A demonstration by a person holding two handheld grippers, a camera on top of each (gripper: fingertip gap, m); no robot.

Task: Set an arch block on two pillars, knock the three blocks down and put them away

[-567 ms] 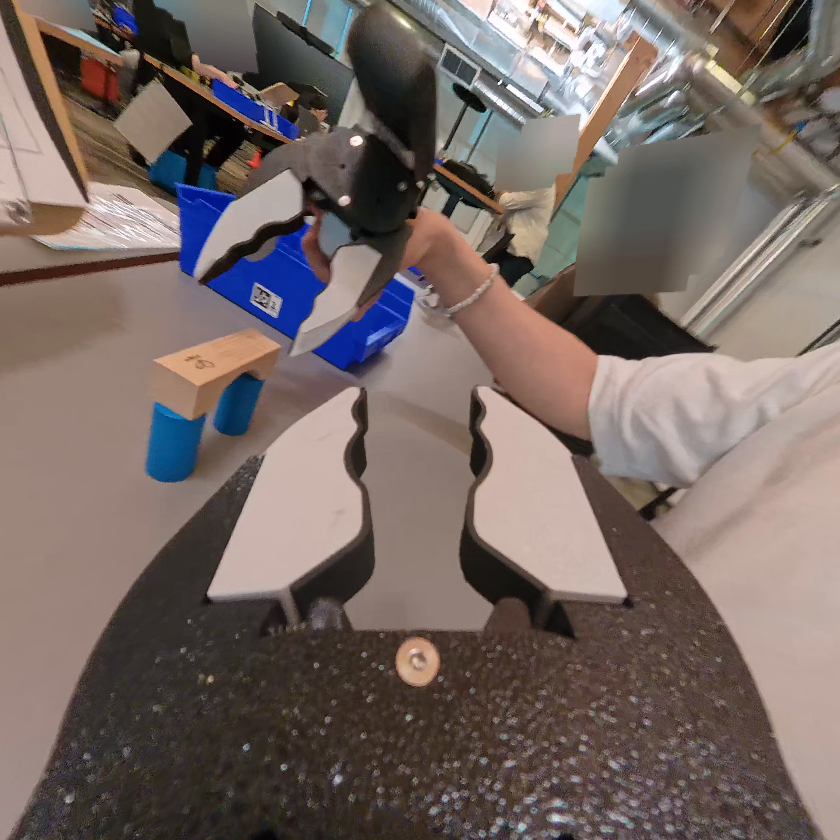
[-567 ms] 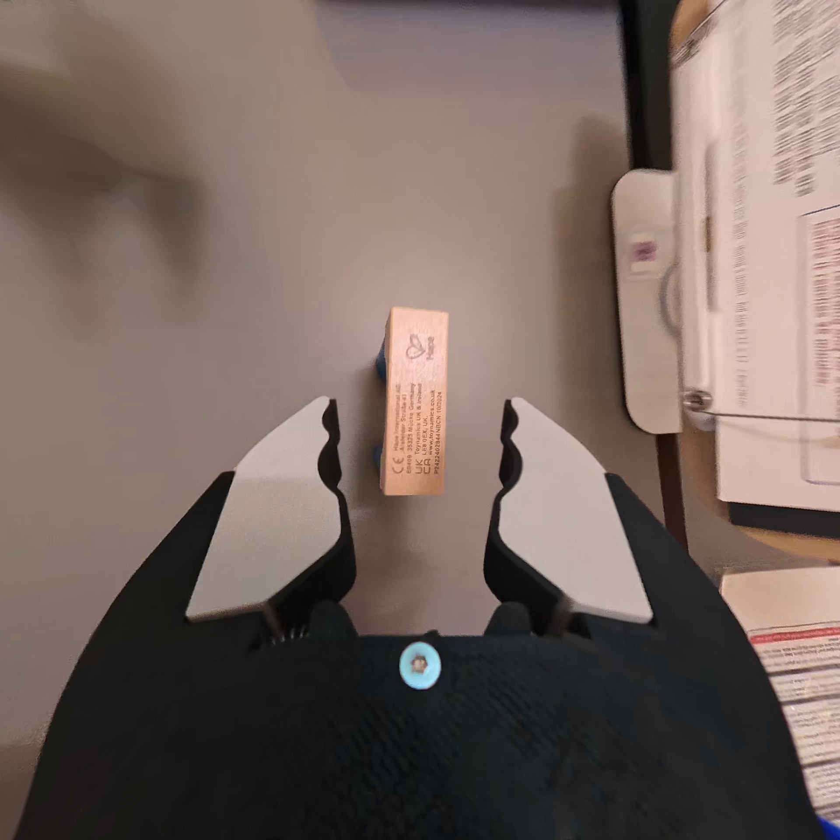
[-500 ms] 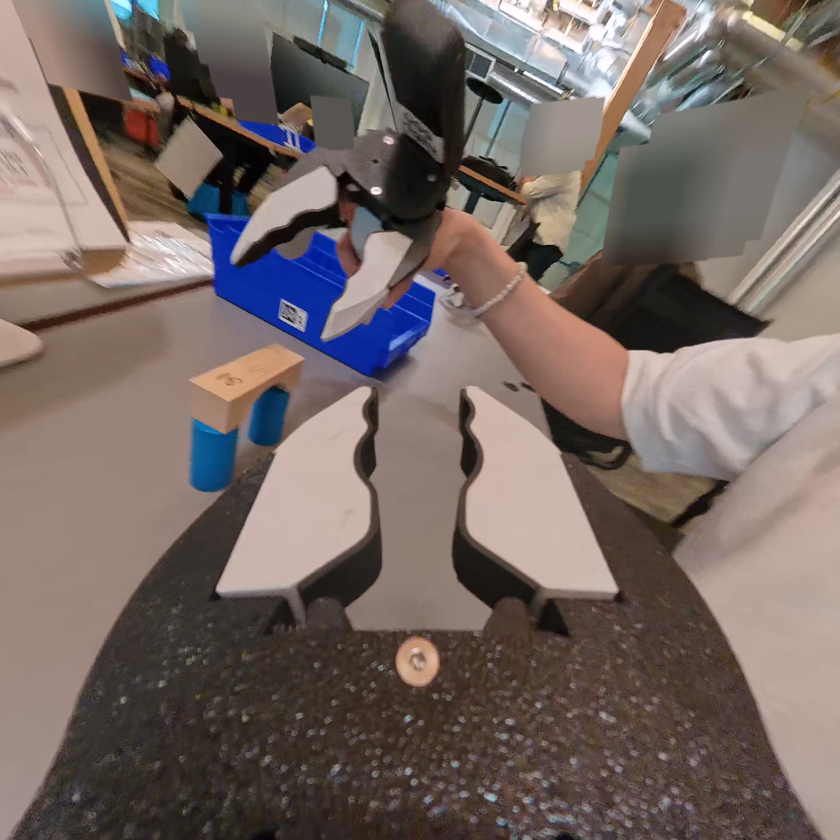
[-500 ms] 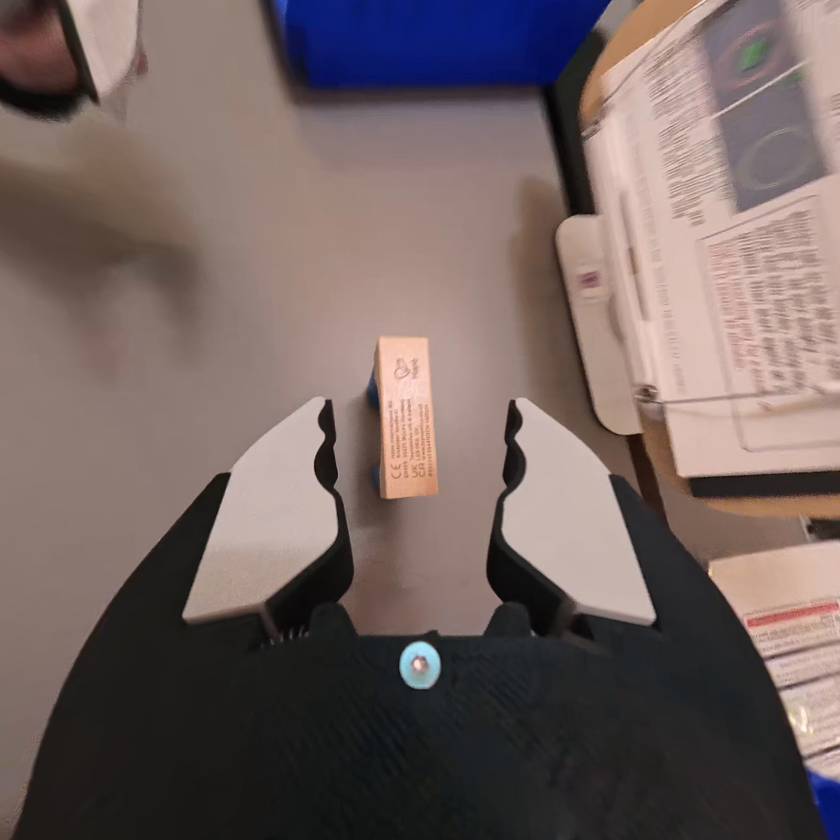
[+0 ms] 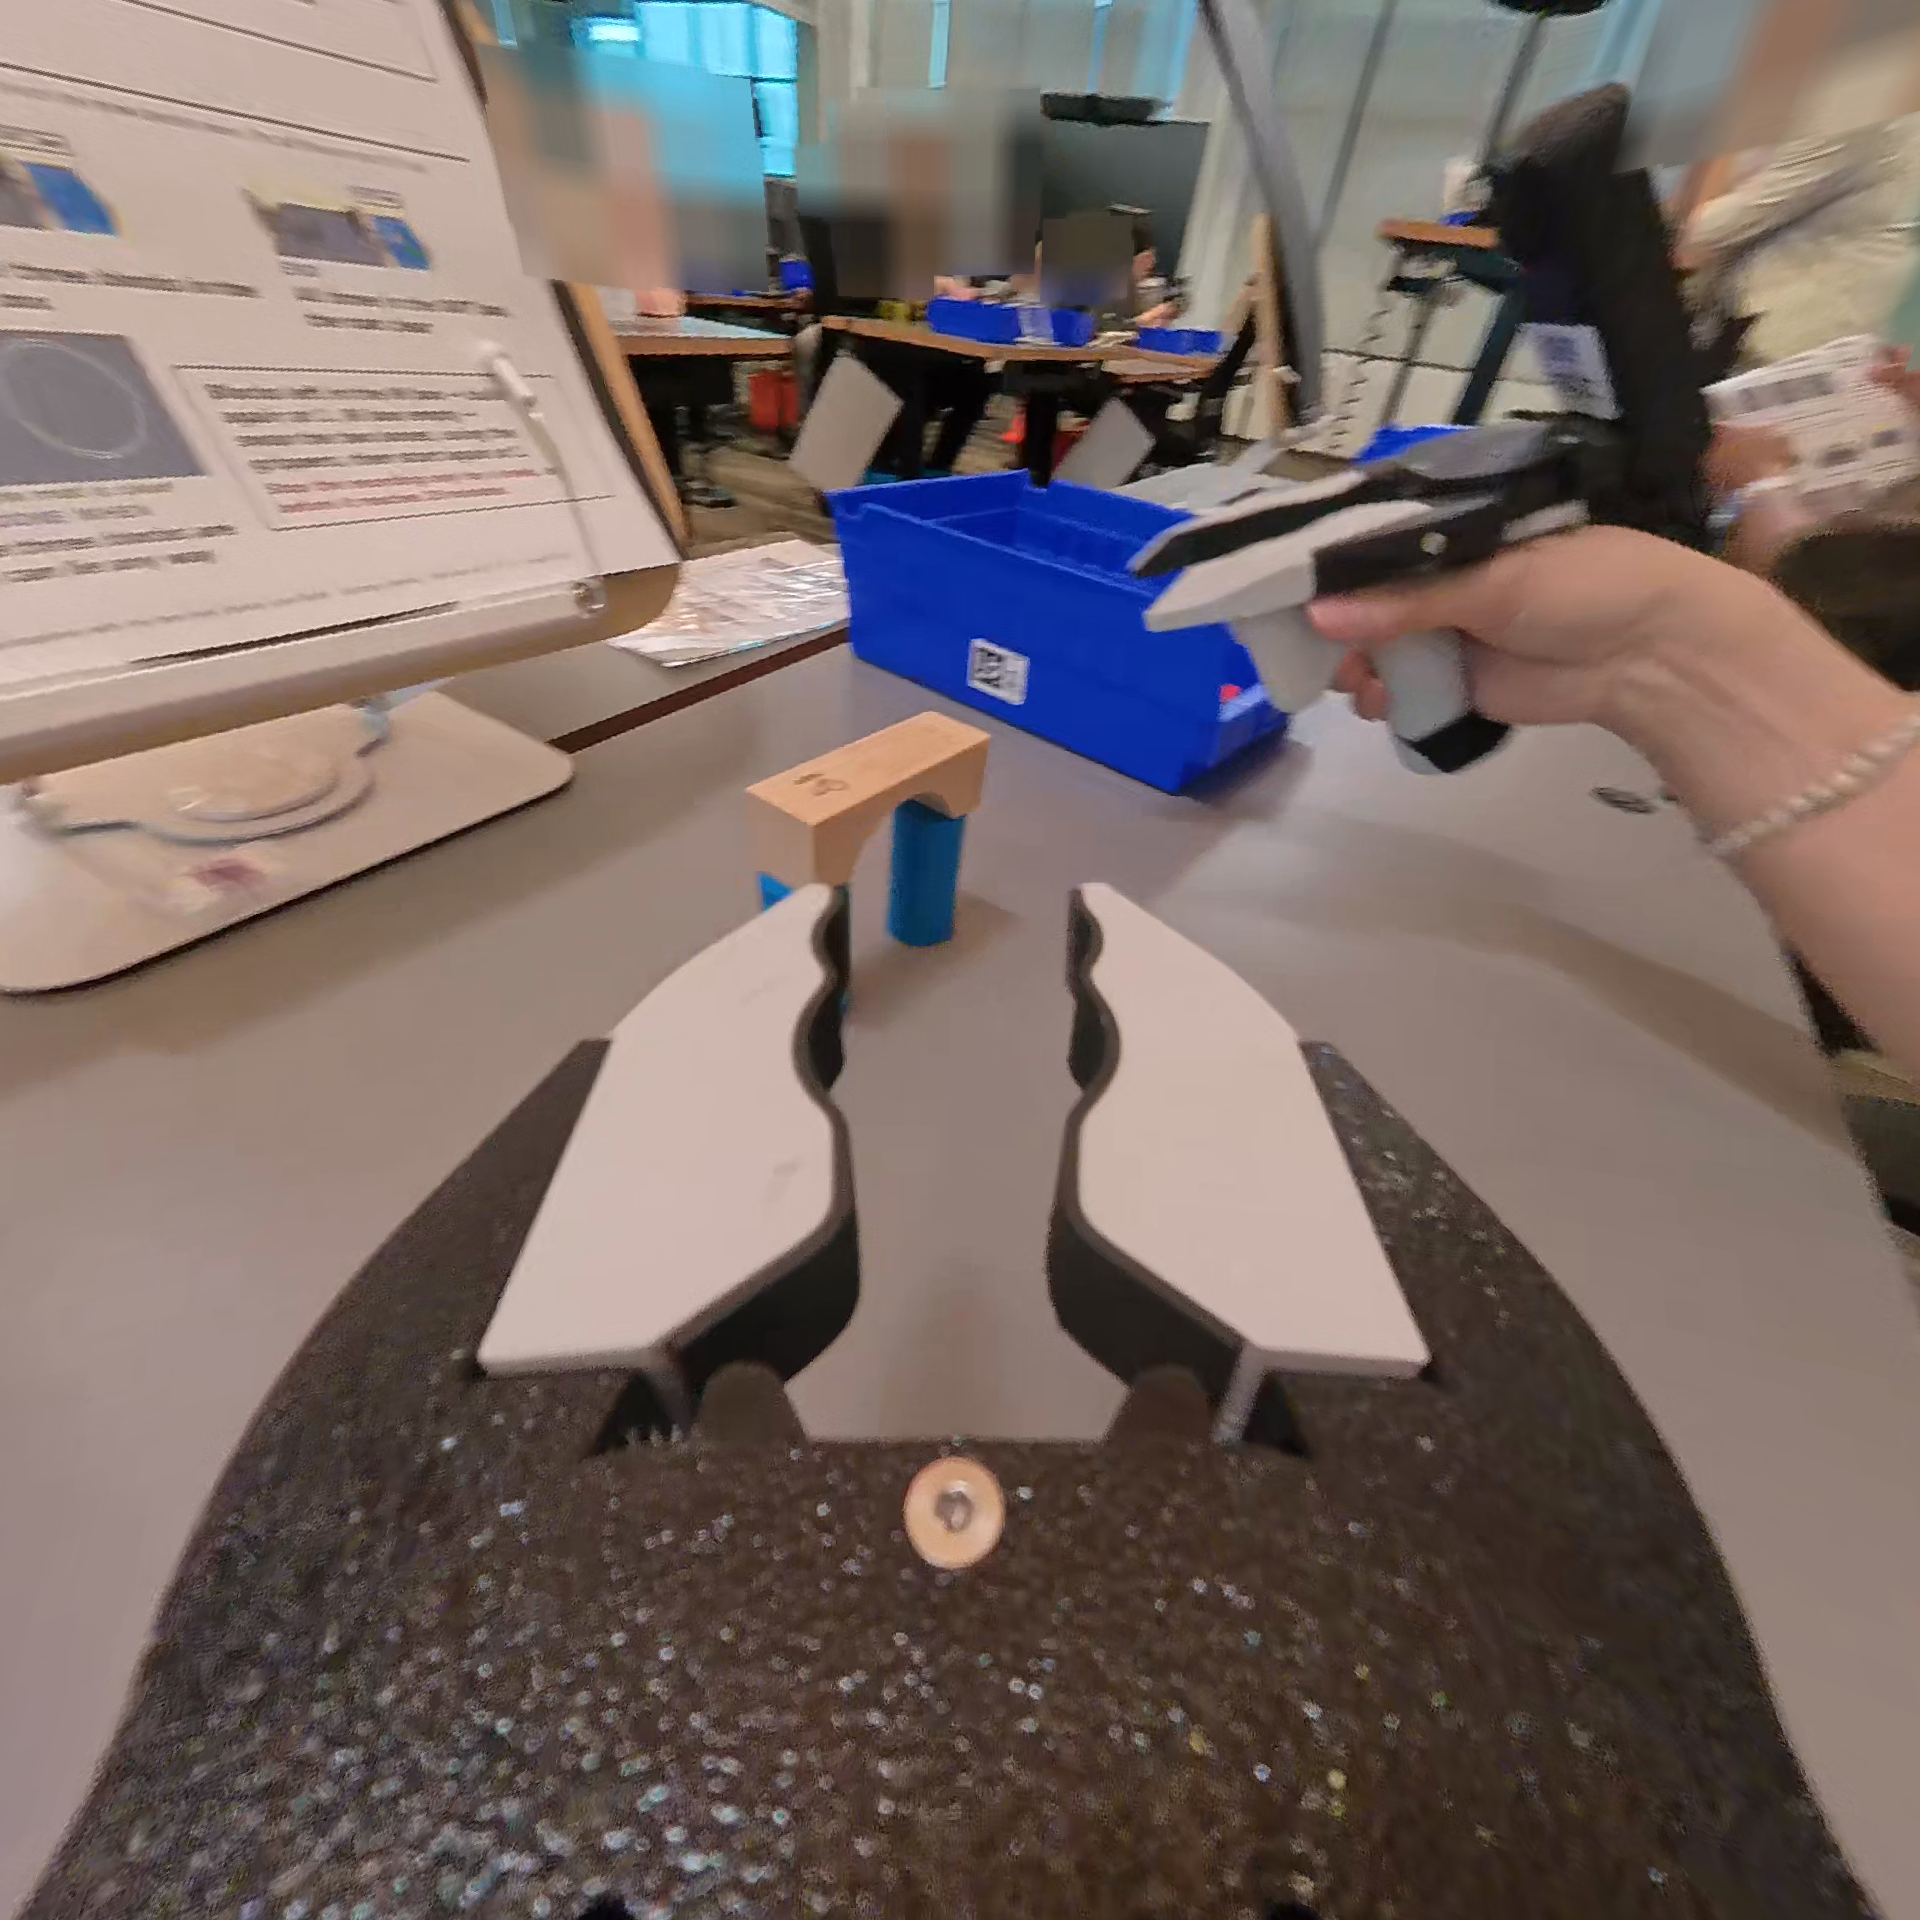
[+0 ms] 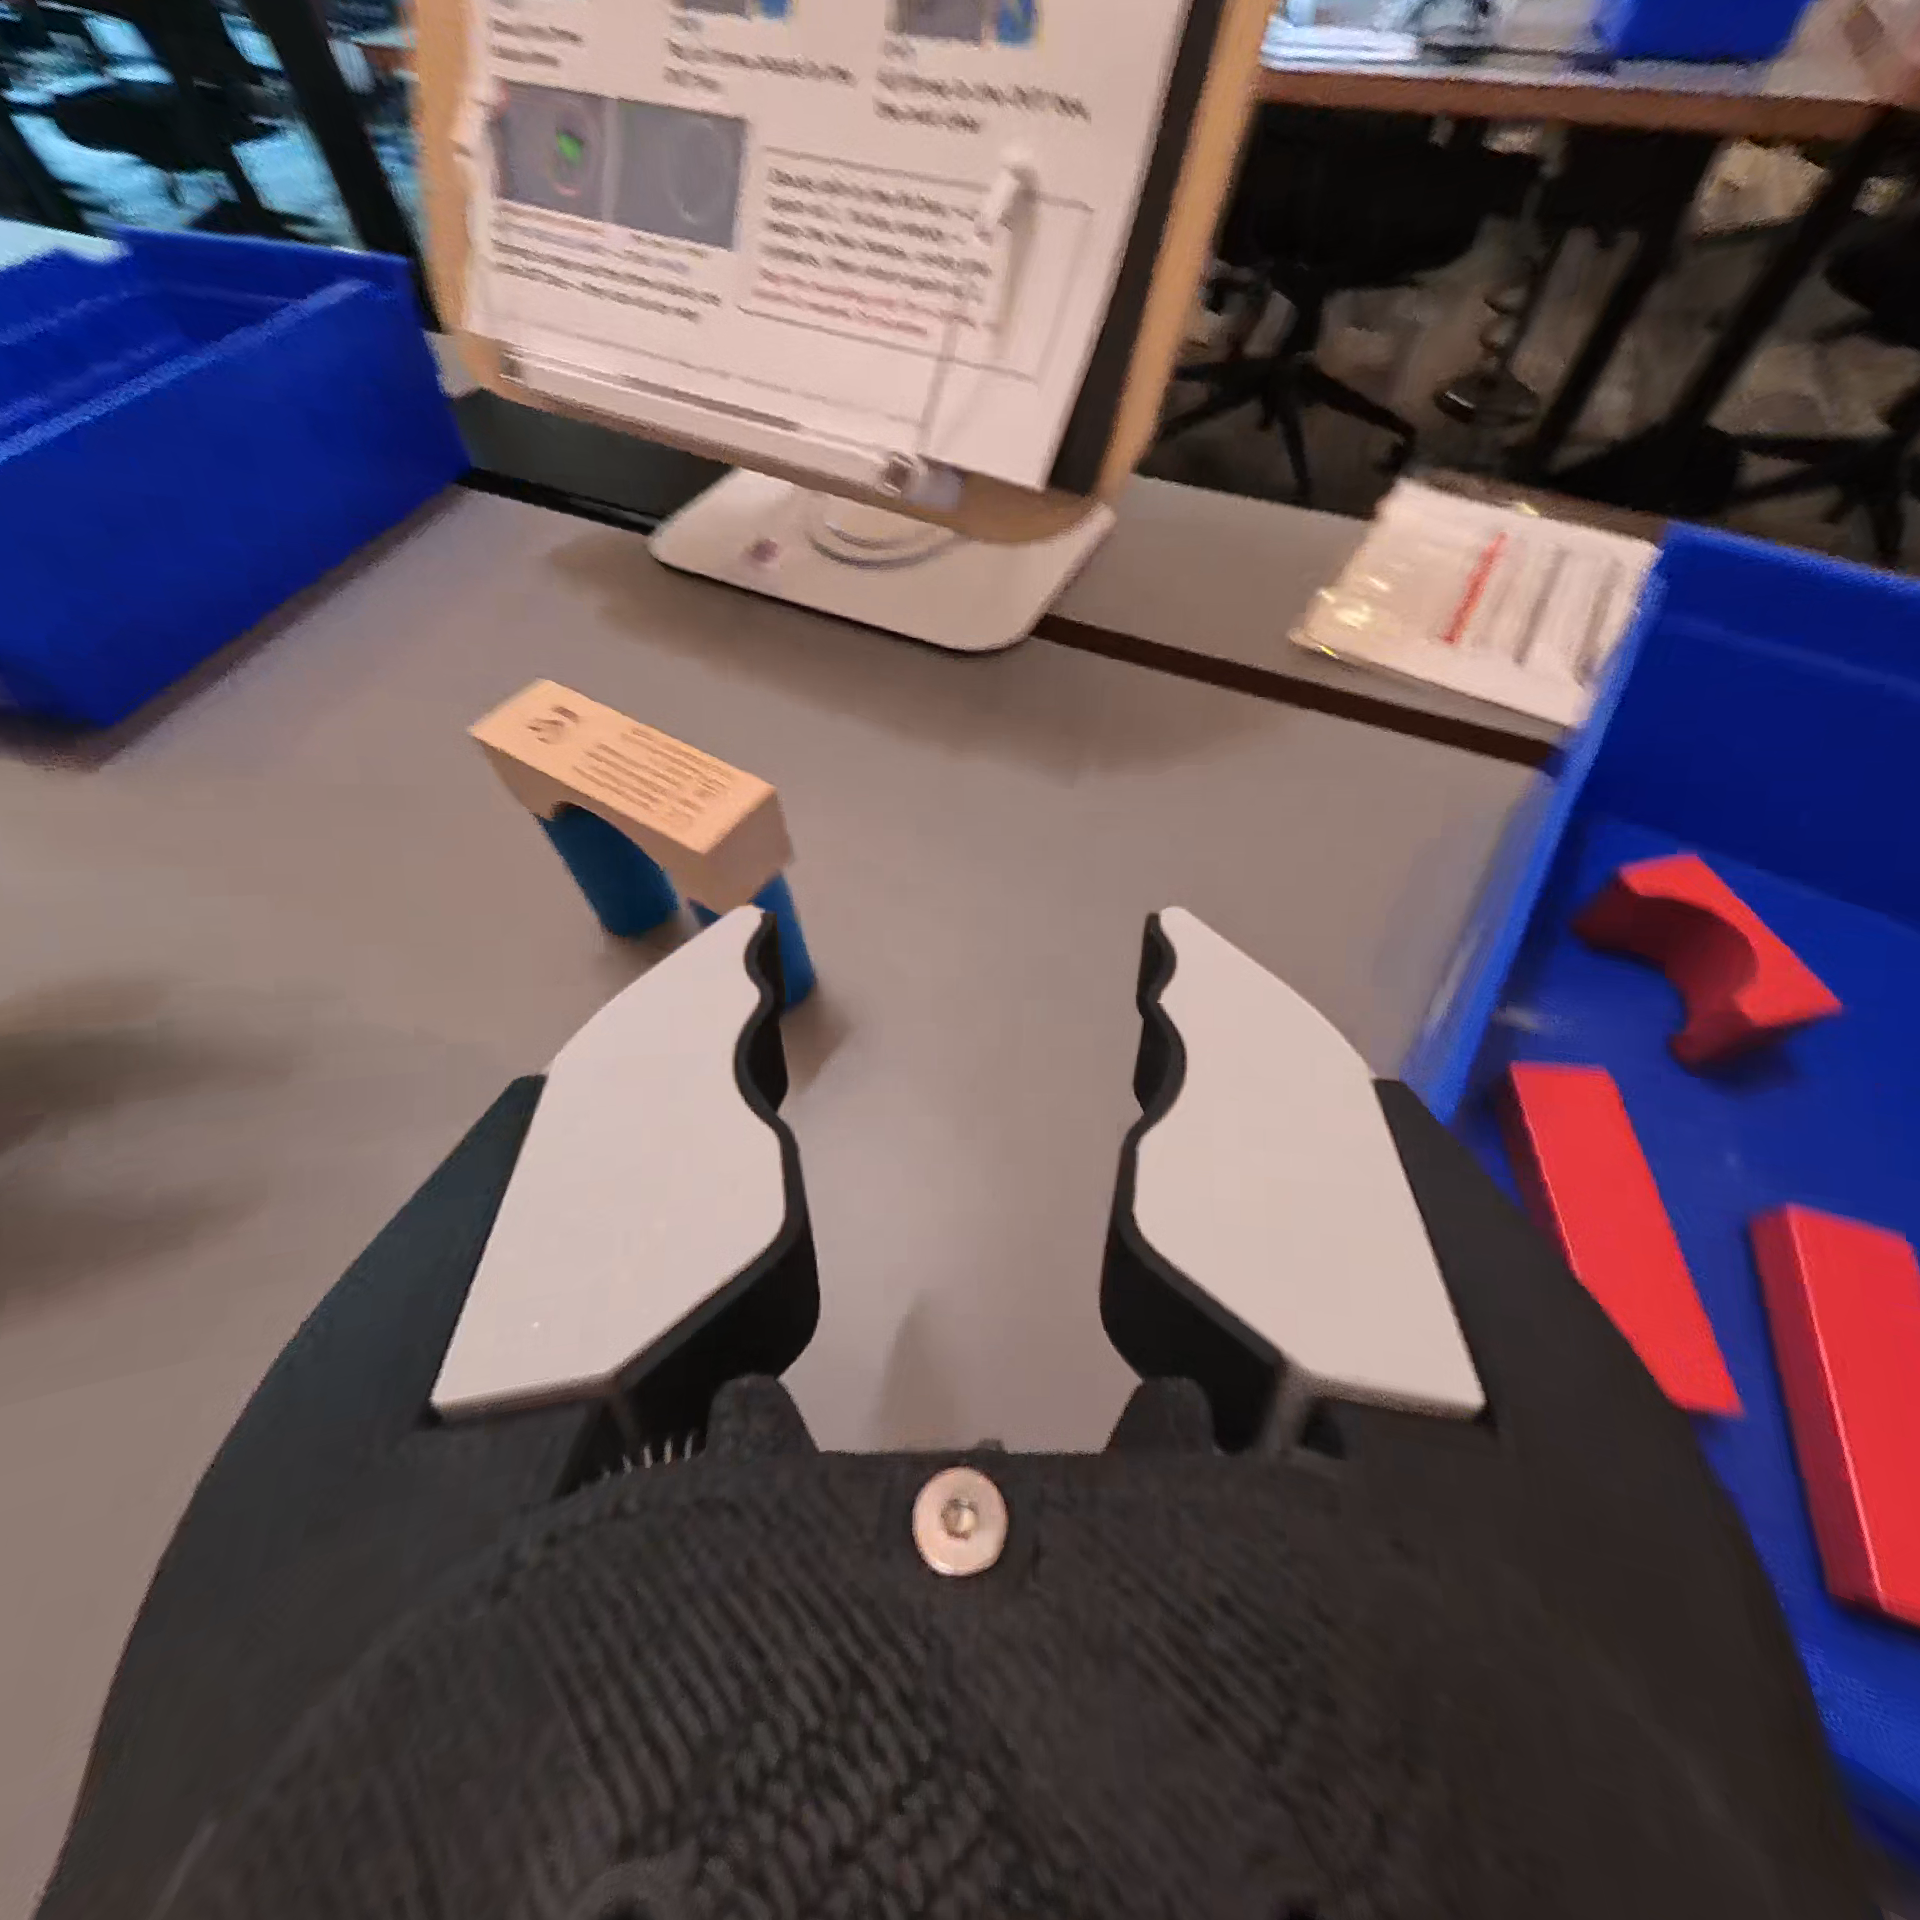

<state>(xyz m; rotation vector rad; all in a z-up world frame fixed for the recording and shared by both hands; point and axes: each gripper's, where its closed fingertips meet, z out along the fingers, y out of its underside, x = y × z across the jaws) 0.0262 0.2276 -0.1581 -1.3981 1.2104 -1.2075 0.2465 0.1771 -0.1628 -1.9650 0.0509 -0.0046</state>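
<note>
A natural wooden arch block [image 5: 868,800] rests across two upright blue cylinders [image 5: 923,873] on the grey table [image 5: 1351,987]. My left gripper [image 5: 951,909] is open and empty, just short of this stack; its left finger hides part of the nearer cylinder. In the right wrist view the arch [image 6: 634,795] stands ahead to the left on the blue cylinders [image 6: 608,878]. My right gripper [image 6: 956,935] is open and empty, held above the table. It also shows in the left wrist view [image 5: 1226,545], held in a hand at the right.
A paper sheet on a stand with a white base [image 6: 883,561] stands behind the stack. A blue bin [image 6: 1683,748] at the right holds red blocks [image 6: 1704,966]. Another blue bin [image 6: 177,436] sits at the left. A plastic-wrapped paper [image 6: 1475,603] lies at the table's far edge. The arch [image 6: 634,795] sits 10 cm or so from the ends of my right fingers. My left wrist view [image 5: 924,757] looks at it from another angle.
My right gripper has tilted from looking straight down on the arch to looking forward, and has moved right. My left gripper has swung towards the stack, and its jaws stand a little wider.
</note>
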